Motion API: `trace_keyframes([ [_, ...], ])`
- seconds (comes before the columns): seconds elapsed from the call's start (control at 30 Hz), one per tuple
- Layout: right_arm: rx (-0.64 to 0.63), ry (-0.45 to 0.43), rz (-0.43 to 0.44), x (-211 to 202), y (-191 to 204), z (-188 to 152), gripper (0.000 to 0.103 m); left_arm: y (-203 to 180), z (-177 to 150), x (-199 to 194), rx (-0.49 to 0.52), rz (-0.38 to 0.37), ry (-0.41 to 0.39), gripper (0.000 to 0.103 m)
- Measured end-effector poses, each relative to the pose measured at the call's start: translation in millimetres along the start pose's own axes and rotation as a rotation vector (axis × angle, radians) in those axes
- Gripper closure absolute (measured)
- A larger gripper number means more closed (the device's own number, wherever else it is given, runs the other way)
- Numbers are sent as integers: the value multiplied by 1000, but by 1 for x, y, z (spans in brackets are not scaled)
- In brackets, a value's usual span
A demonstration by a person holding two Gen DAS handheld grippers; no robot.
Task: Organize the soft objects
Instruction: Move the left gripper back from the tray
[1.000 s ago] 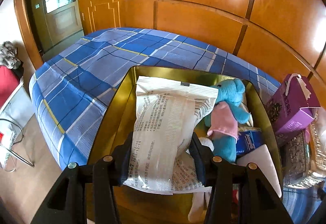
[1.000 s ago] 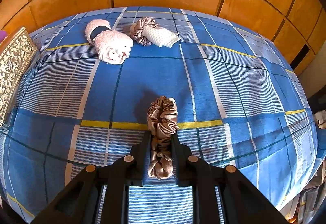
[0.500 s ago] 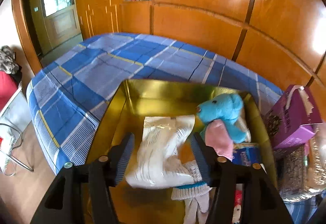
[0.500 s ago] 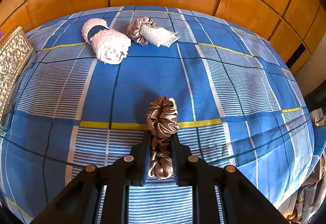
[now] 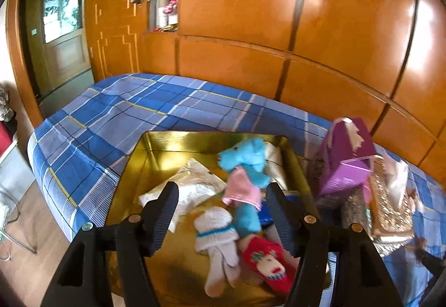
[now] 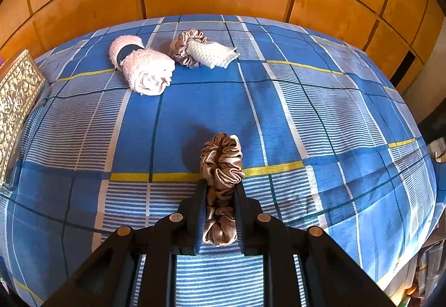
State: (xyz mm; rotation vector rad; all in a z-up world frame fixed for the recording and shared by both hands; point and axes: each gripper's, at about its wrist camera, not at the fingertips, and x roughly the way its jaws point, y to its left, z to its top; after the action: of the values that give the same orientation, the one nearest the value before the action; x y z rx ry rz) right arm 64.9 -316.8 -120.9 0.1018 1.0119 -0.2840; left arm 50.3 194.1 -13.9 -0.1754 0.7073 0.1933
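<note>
Left gripper [image 5: 221, 209] hangs empty over the gold box [image 5: 131, 178], jaws just opening, white packet [image 5: 192, 190] lying inside beside the blue plush [image 5: 245, 164]; right gripper [image 6: 220, 195] pinches the champagne scrunchie [image 6: 221, 164] just above the bed [image 6: 320, 111]

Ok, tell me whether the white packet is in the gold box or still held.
In the box. The white packet lies on the floor of the gold box; the left hand-held gripper, jaws just opened, holds nothing.
</note>
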Motion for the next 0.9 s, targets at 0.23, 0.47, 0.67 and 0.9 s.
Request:
trace_keyframes([
  [0.23,12,-10,5,1,-1,1,86,-17,-11,-13,33,-28,0,37],
  [0.47,19,-13,6,1,0,2,86,-25,-24,-17,61,-48,17,37],
  [0.67,26,-5,8,2,0,4,86,-29,-33,-14,70,-59,42,37],
  [0.9,31,1,1,2,1,6,86,-29,-41,-9,79,-65,66,37],
])
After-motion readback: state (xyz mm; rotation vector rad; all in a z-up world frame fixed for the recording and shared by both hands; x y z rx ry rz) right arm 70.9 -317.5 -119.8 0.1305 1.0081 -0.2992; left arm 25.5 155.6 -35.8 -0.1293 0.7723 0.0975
